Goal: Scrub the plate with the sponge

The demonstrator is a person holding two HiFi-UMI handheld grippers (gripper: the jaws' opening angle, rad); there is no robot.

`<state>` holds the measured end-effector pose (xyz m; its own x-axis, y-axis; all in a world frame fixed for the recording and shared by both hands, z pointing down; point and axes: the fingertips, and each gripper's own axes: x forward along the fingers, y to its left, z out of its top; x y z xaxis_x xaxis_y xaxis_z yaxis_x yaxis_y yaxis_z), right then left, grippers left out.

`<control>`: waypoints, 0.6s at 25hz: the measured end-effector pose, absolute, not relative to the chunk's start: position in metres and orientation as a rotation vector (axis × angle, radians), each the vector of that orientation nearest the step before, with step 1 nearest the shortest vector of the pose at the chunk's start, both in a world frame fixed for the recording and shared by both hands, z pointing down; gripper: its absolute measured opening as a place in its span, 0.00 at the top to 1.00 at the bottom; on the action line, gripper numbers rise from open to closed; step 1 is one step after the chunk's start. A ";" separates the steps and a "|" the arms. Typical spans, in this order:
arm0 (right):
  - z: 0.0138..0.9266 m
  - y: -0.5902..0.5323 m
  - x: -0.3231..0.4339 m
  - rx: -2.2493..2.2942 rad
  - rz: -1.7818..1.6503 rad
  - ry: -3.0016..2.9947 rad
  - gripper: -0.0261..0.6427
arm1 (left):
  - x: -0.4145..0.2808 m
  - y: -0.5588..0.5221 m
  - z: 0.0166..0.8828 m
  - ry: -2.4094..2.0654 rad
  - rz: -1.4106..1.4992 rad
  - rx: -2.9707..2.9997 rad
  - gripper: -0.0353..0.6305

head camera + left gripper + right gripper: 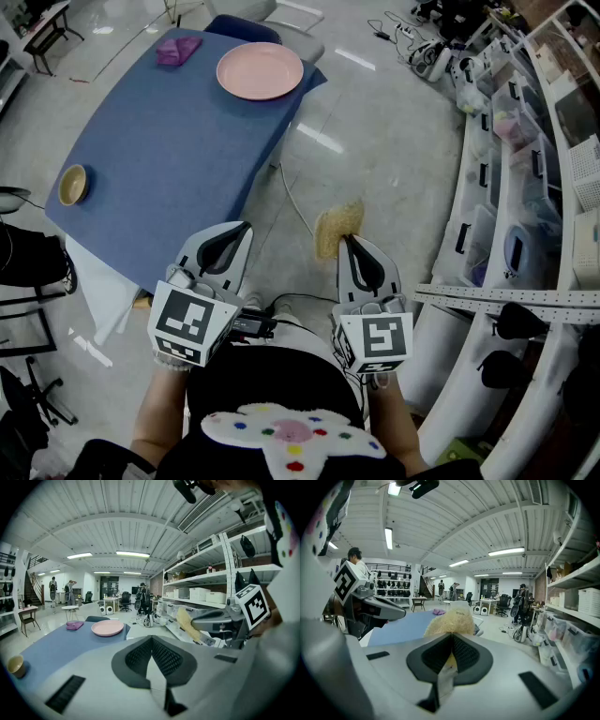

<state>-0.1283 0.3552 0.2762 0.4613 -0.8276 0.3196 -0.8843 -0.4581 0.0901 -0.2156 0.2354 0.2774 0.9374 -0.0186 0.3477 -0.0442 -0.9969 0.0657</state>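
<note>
Pale yellow sponge [339, 223] pinched in jaws of right gripper [349, 246], held forward, ready for scrubbing. Jaws of left gripper [242, 232] together, nothing between. Pink plate [260, 70] at far end of blue counter [169, 141], well apart from both; approach needed first.

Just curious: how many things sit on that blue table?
3: a round pink plate at the far edge, a crumpled purple cloth left of it, a small tan bowl near the left corner.

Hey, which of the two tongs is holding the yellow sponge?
The right tongs: their jaws are shut on the sponge, which sticks out past the tips. The left tongs are shut with nothing between them.
</note>
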 end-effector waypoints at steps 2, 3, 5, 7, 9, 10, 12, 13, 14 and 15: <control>0.277 0.356 -0.127 2.470 0.340 -1.475 0.94 | -0.215 0.236 0.278 -0.053 0.541 3.019 0.93; 0.277 0.356 -0.127 2.472 0.342 -1.475 0.94 | -0.215 0.236 0.278 -0.055 0.541 3.019 0.93; 0.277 0.357 -0.126 2.472 0.341 -1.474 0.94 | -0.215 0.236 0.277 -0.060 0.537 3.018 0.93; 0.276 0.358 -0.125 2.471 0.338 -1.475 0.94 | -0.214 0.237 0.276 -0.062 0.534 3.017 0.93; 0.278 0.361 -0.124 2.477 0.348 -1.473 0.94 | -0.214 0.238 0.275 -0.063 0.532 3.016 0.93; 0.278 0.362 -0.124 2.479 0.350 -1.472 0.94 | -0.214 0.239 0.276 -0.064 0.531 3.015 0.93; 0.278 0.364 -0.122 2.488 0.354 -1.472 0.94 | -0.213 0.241 0.276 -0.069 0.525 3.014 0.93; 0.278 0.365 -0.121 2.498 0.360 -1.472 0.94 | -0.212 0.241 0.276 -0.073 0.520 3.012 0.93; 0.278 0.366 -0.120 2.508 0.368 -1.475 0.94 | -0.212 0.242 0.276 -0.079 0.514 3.010 0.93; 0.277 0.367 -0.120 2.517 0.373 -1.479 0.94 | -0.212 0.242 0.276 -0.089 0.509 3.006 0.93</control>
